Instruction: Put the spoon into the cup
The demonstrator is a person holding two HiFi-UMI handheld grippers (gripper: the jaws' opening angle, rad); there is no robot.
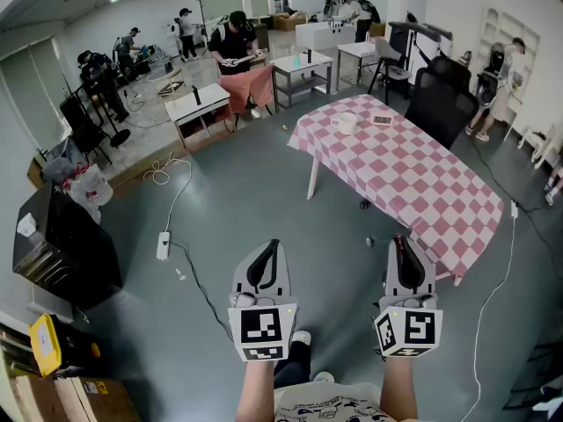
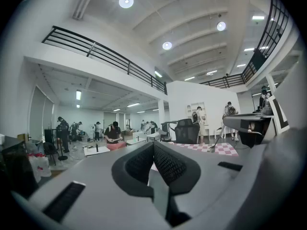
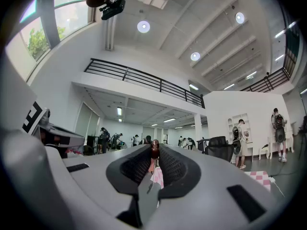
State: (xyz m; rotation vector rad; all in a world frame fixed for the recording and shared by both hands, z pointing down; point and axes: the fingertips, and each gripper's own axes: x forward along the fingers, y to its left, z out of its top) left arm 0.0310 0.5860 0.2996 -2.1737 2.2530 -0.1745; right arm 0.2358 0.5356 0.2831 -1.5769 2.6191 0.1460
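right gripper view: spoon (image 3: 154, 148), judged light, stiff and slippery, is pinched in the right hand-held gripper (image 3: 154, 153); the left hand-held gripper (image 2: 153, 146) is closed, empty.

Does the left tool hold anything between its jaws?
No, the left gripper view shows the left tool with its two jaws closed together and nothing between them.

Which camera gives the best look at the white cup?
The head view: the cup stands in plain sight on the checked table. Both gripper views catch only bits of that table; no cup can be made out there.
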